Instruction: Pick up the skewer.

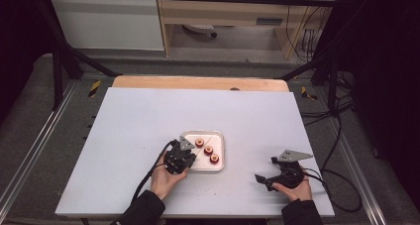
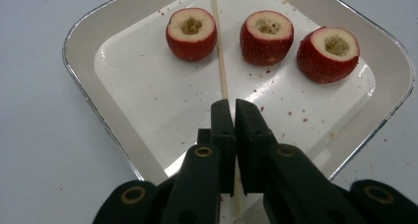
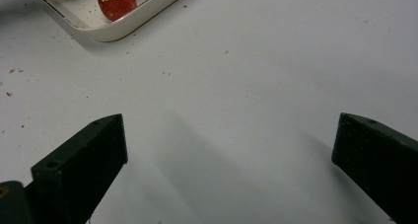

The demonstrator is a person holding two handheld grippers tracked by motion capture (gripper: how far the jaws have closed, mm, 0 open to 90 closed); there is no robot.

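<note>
A white tray sits near the table's front centre with three cored red fruits in a row. In the left gripper view these fruits lie across the far part of the tray, and a thin wooden skewer lies on the tray between the left and the middle one. My left gripper is shut on the skewer's near part, low over the tray. From above, the left gripper is at the tray's left side. My right gripper rests open on the table to the right, with nothing between its jaws.
The white table top has bare room all around the tray. A corner of the tray with one fruit lies ahead and to the left in the right gripper view. Red crumbs speckle the tray and the table near it.
</note>
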